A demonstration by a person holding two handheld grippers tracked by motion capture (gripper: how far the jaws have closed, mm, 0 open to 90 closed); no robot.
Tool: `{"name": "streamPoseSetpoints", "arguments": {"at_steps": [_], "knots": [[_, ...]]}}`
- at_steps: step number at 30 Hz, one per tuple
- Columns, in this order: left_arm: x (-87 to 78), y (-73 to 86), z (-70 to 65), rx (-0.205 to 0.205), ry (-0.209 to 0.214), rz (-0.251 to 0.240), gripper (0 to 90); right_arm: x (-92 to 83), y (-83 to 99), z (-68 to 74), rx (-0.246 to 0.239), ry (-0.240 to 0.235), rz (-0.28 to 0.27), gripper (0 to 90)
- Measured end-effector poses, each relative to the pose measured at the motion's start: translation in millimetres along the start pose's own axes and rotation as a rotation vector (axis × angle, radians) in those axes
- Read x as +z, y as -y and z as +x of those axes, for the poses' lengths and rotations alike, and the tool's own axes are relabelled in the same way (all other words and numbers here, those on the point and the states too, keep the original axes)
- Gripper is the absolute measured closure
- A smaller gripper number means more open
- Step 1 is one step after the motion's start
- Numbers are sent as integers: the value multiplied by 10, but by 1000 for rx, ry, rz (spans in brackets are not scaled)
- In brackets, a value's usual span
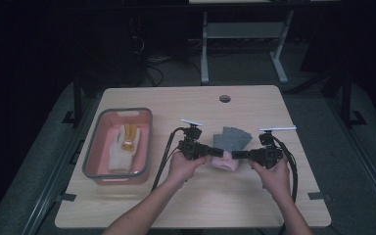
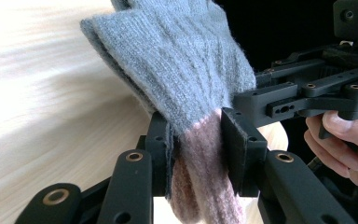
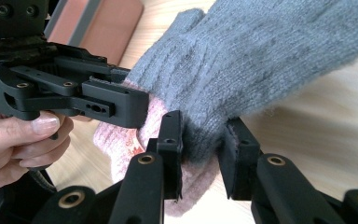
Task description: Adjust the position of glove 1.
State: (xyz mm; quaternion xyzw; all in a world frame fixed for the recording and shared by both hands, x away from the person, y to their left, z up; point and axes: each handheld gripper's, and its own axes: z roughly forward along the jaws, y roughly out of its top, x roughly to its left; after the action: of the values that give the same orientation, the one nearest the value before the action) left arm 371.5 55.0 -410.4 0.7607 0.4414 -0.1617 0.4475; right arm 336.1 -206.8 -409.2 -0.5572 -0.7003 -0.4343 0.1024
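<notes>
A grey knitted glove (image 1: 231,138) with a pink cuff (image 1: 224,162) is held between my two grippers above the middle of the table (image 1: 196,103). My left gripper (image 1: 219,152) is shut on the glove (image 2: 177,70) at its pink cuff (image 2: 200,158). My right gripper (image 1: 236,154) is shut on the glove (image 3: 261,60) from the other side, where grey meets the pink cuff (image 3: 130,140). The glove's fingers point away from me. The opposite gripper (image 2: 303,93) is seen close by in each gripper view.
A pink bin with a grey rim (image 1: 94,147) stands at the left of the table and holds a white glove with yellow fingers (image 1: 125,144). A cable hole (image 1: 224,98) lies near the table's far edge. A desk frame (image 1: 240,39) stands beyond.
</notes>
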Motion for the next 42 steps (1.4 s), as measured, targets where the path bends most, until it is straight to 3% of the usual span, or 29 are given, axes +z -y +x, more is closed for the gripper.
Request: {"name": "streamPoseSetpoints", "arguments": {"at_steps": [11,42], "knots": [[-378,-2,91,-4,-17,-46,655,178,-195,291,-58,-16,23,717],[-1051,-43,265,-18,-59,-140,654,539,-607,813,-150,-77,61,717]]}}
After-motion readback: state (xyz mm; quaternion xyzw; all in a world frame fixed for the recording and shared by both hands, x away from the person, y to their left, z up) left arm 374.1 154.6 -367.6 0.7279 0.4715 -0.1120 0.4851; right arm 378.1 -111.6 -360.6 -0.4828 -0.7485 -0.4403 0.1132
